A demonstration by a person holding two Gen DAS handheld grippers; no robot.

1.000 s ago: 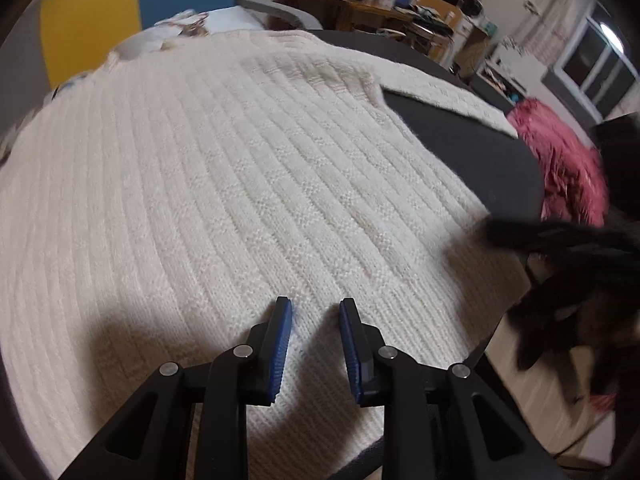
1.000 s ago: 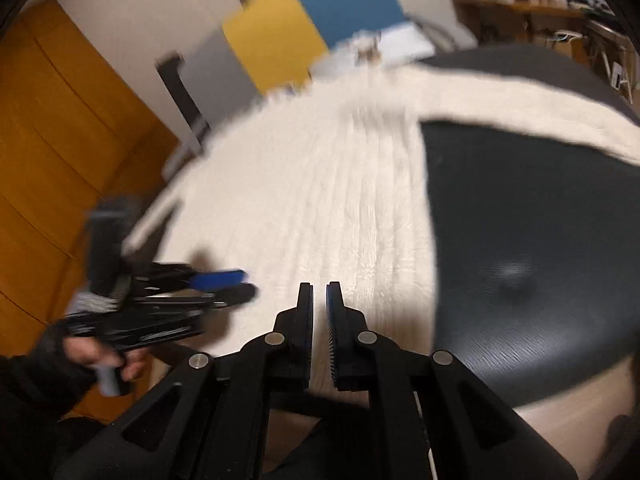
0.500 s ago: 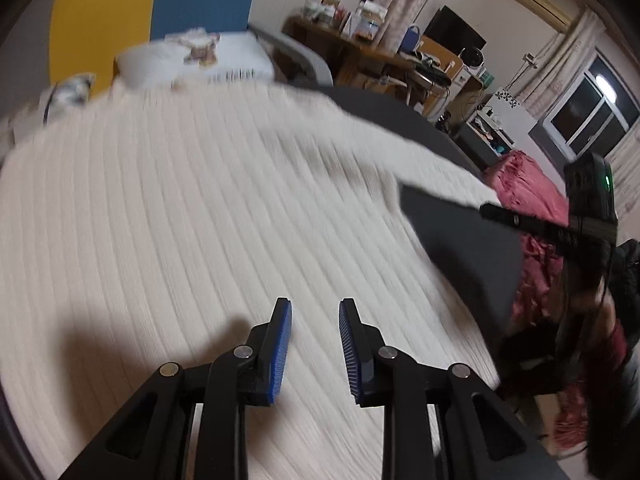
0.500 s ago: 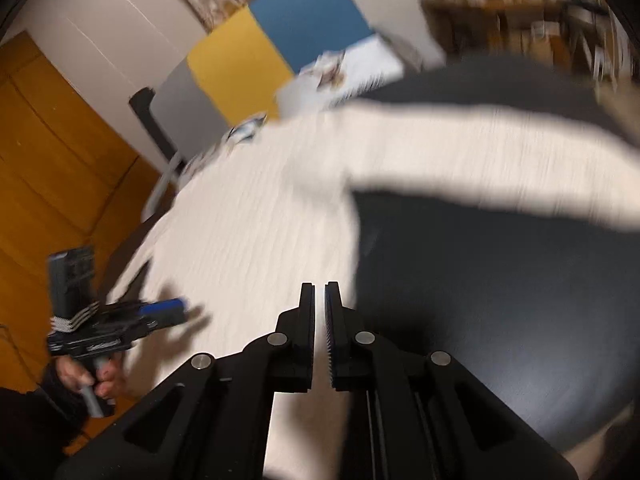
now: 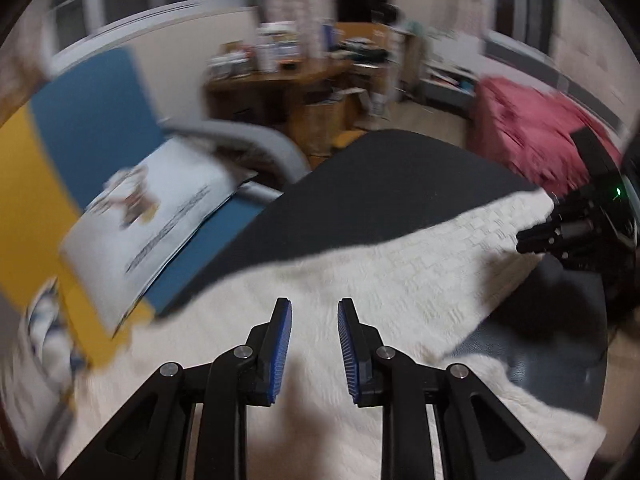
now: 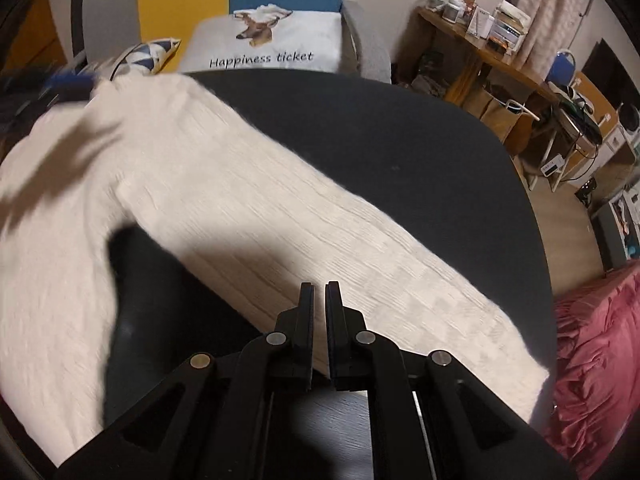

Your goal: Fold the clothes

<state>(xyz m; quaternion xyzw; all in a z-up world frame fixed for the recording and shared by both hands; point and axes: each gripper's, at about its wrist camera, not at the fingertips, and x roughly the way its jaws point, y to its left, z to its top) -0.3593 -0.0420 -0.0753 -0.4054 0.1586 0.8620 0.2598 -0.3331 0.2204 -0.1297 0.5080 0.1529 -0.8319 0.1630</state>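
1. Lying on the black round table [image 6: 420, 152] is the white knit sweater [image 6: 260, 216], with one long sleeve [image 6: 360, 280] reaching from 10 o'clock down to 4 o'clock in your right view.
2. Your right gripper [image 6: 316, 300] is hanging over the near edge of that sleeve. Its jaws have just been opening a tiny bit, so they are standing a crack apart, and nothing is between them.
3. Your left gripper [image 5: 314, 320] is hovering over the sweater body [image 5: 360, 280] with its blue pads [image 5: 280, 344] apart and holding nothing.
4. You are risking a slip: the sleeve end at 4 o'clock is lying right at the table rim, so a push could be sending it off toward the red blanket [image 6: 592, 344].
5. You are also risking a crash. In your left view, the right gripper [image 5: 576, 228] is showing at 3 o'clock, close to the same cloth.
6. The knit is looking thick and soft, so a pinch may be catching two layers, or too little.
7. Bare black table is waiting at 12 to 2 o'clock, so you are having room there for the fold.
8. The chair with the deer pillow [image 6: 268, 44] is crowding 12 o'clock, past the far rim.
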